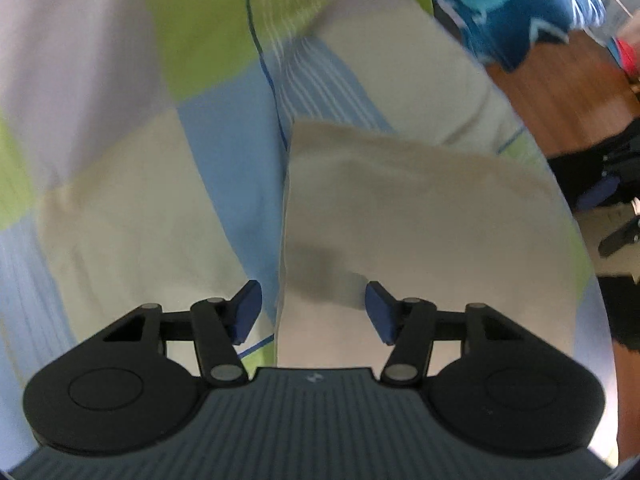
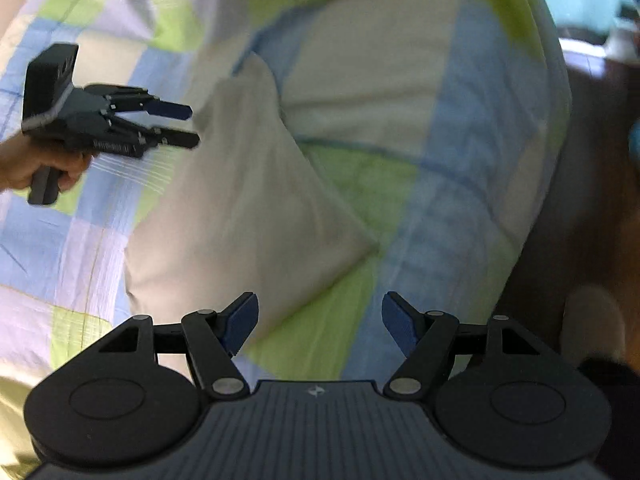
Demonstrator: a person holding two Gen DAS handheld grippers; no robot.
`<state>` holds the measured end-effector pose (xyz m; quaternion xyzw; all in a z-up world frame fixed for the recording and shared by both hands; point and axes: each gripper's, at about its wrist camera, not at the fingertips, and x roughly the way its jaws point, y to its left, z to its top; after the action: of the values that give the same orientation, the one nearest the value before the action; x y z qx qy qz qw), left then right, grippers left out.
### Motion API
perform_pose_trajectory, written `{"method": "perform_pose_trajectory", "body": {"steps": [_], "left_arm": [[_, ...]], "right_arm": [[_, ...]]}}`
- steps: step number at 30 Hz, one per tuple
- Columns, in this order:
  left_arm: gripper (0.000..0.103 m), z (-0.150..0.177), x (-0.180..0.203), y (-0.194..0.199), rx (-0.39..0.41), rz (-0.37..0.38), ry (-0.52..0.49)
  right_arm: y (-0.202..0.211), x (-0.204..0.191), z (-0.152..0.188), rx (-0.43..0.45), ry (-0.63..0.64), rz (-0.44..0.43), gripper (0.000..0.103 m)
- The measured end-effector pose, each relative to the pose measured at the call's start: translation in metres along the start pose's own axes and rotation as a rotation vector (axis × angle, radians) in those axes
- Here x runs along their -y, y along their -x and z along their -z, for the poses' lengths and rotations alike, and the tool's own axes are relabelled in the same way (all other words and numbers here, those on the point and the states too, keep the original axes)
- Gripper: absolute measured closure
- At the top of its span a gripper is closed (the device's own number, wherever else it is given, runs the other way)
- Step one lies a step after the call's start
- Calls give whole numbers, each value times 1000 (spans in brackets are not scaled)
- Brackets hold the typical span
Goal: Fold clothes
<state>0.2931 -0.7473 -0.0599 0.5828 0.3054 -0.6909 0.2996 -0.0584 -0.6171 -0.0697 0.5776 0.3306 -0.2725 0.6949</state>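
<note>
A cream garment (image 1: 400, 220) lies flat on a patchwork bedspread (image 1: 120, 160) of green, blue and white squares. My left gripper (image 1: 314, 310) points down over the garment's left edge, open, with its blue pads apart and nothing pressed between them. In the right wrist view the same garment (image 2: 248, 200) runs up the middle as a long folded strip. The left gripper (image 2: 192, 126) hovers at its far left side, held by a hand (image 2: 24, 168). My right gripper (image 2: 320, 324) is open above the bedspread (image 2: 440, 160), beside the garment's near corner.
A blue cushion with a turquoise figure (image 1: 500, 0) lies at the bed's far right corner. Wooden floor (image 1: 560, 92) shows beyond the bed's right edge, with dark blurred shapes (image 1: 600, 188) beside it. The bed's edge curves down the right side (image 2: 560, 140).
</note>
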Motion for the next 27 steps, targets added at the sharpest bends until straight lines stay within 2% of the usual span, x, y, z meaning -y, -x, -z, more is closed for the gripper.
{"method": "perform_pose_trajectory", "body": {"steps": [2, 5, 8, 9, 10, 11, 12, 19, 27], "left_arm": [[49, 0, -7, -8, -15, 56, -3], [42, 0, -12, -12, -8, 117, -18], [44, -2, -18, -13, -23, 152, -9], [58, -3, -20, -12, -25, 154, -10], [81, -5, -22, -11, -27, 156, -11], [91, -6, -24, -10, -28, 158, -12], [95, -6, -24, -9, -34, 176, -18], [92, -4, -23, -10, -33, 166, -42], [96, 4, -18, -8, 24, 152, -32]], "right_arm": [[-2, -1, 6, -10, -20, 1, 32], [-1, 3, 11, -14, -44, -1, 32], [0, 7, 15, -6, -73, -8, 32], [0, 9, 16, -3, -89, -17, 32], [1, 10, 17, -1, -108, -29, 32], [-1, 10, 17, 2, -119, -39, 32], [-4, 10, 18, 6, -126, -52, 32], [-11, 7, 24, 52, -157, -97, 27], [-12, 15, 11, 182, -265, -171, 25]]}}
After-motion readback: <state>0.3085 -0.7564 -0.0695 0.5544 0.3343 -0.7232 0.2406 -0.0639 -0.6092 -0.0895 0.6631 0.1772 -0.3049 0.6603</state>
